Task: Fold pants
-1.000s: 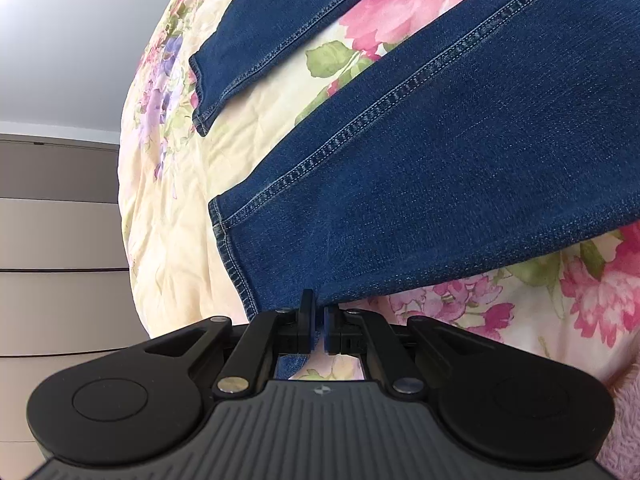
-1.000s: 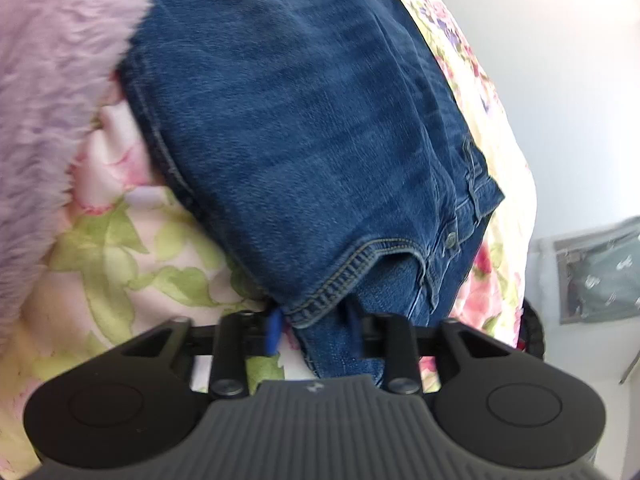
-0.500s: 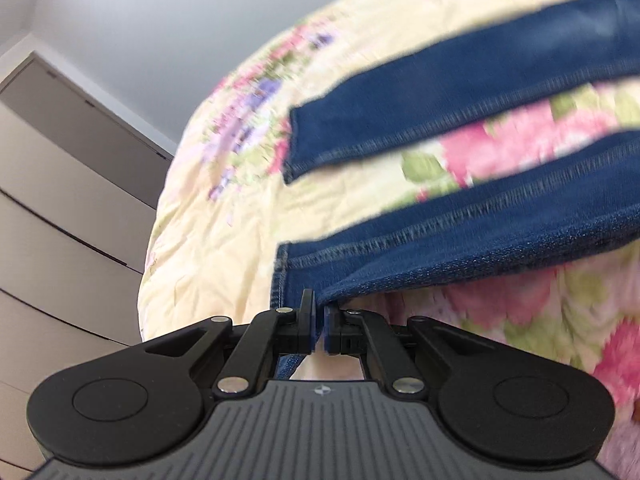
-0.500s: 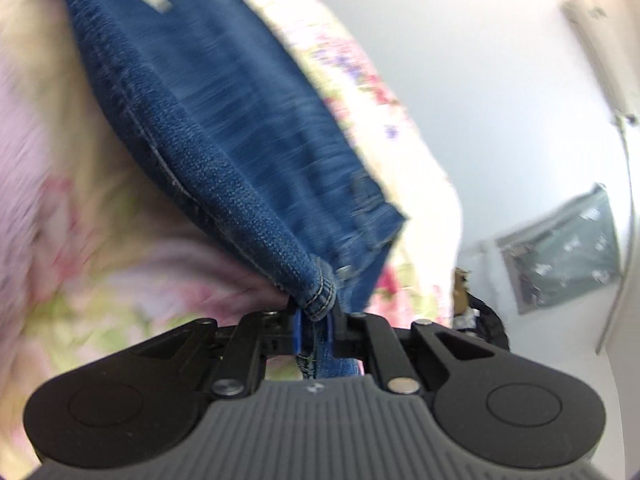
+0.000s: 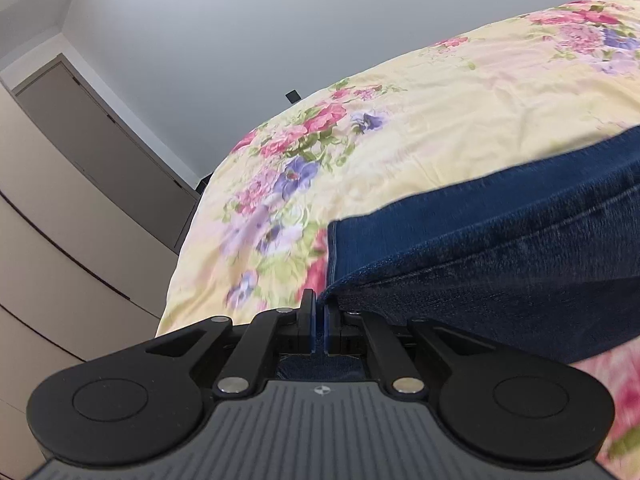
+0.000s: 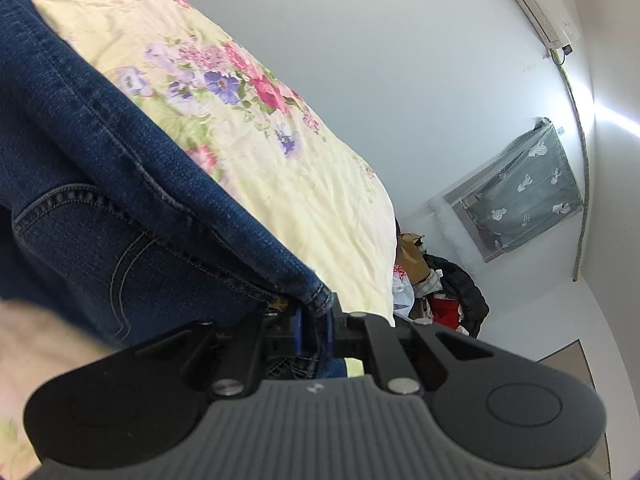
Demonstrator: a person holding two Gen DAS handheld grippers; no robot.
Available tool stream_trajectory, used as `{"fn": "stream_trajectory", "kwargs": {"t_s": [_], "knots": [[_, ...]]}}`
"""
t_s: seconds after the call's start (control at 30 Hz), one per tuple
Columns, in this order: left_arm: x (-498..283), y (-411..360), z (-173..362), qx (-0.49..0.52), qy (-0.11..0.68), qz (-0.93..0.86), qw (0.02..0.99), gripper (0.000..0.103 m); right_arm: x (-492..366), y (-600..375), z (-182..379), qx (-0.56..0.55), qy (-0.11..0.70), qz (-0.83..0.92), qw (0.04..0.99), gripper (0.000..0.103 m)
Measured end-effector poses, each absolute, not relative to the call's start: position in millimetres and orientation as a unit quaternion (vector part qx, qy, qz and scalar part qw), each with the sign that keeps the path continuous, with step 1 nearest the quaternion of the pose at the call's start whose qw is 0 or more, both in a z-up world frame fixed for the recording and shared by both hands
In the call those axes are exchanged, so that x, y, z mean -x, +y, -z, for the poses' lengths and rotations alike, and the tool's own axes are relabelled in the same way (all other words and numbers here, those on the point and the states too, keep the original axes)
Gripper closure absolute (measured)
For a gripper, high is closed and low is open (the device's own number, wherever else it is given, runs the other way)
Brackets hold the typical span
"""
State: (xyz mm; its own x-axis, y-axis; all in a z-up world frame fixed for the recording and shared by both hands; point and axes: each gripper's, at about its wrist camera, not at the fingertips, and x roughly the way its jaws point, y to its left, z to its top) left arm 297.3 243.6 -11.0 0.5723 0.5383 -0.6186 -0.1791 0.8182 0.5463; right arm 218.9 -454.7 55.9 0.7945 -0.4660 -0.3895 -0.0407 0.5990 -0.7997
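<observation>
where denim meets bedspread [image 5: 460,128]: both grippers [image 5: 318,322] [image 6: 314,330] clamped on seemingly lifted jeans [image 6: 100,168] edges.

Black tongs [image 5: 319,322], blue pads, ribbed grey housing

Left wrist view: my camera sits just behind the left gripper [image 5: 319,326], close over the bed [image 5: 460,120], facing along it toward the wardrobe [image 5: 60,208].
Right wrist view: behind the right gripper [image 6: 314,330], facing past the bed [image 6: 320,184] toward the wall.
Shared: bed, jeans [image 5: 520,248].
</observation>
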Motion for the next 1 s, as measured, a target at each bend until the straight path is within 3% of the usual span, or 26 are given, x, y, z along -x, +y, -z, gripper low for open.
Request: {"fn": "stream_trajectory", "kwargs": {"t_s": [0.33, 0.63, 0.8, 0.9, 1.0], "knots": [[-411.8, 252.8, 89.1, -0.251, 0.463, -0.188, 0.829, 0.098, -372.4, -461.7, -3.0, 0.427, 0.356, 0.142, 0.819, 0.099], [-451.6, 264.3, 145.9, -0.265, 0.500, -0.154, 0.810, 0.098, -422.6, -467.0, 60.7, 0.435, 0.406, 0.141, 0.791, 0.098], [-453.8, 274.2, 147.0, -0.248, 0.496, -0.144, 0.820, 0.089, -427.6, -465.5, 73.8, 0.442, 0.411, 0.146, 0.784, 0.097], [-451.0, 273.3, 137.7, -0.260, 0.492, -0.127, 0.821, 0.097, -428.8, -464.5, 74.3, 0.445, 0.413, 0.149, 0.780, 0.097], [-458.9, 274.6, 129.0, -0.261, 0.495, -0.120, 0.820, 0.097, -428.0, -463.4, 73.4, 0.447, 0.414, 0.152, 0.778, 0.097]]}}
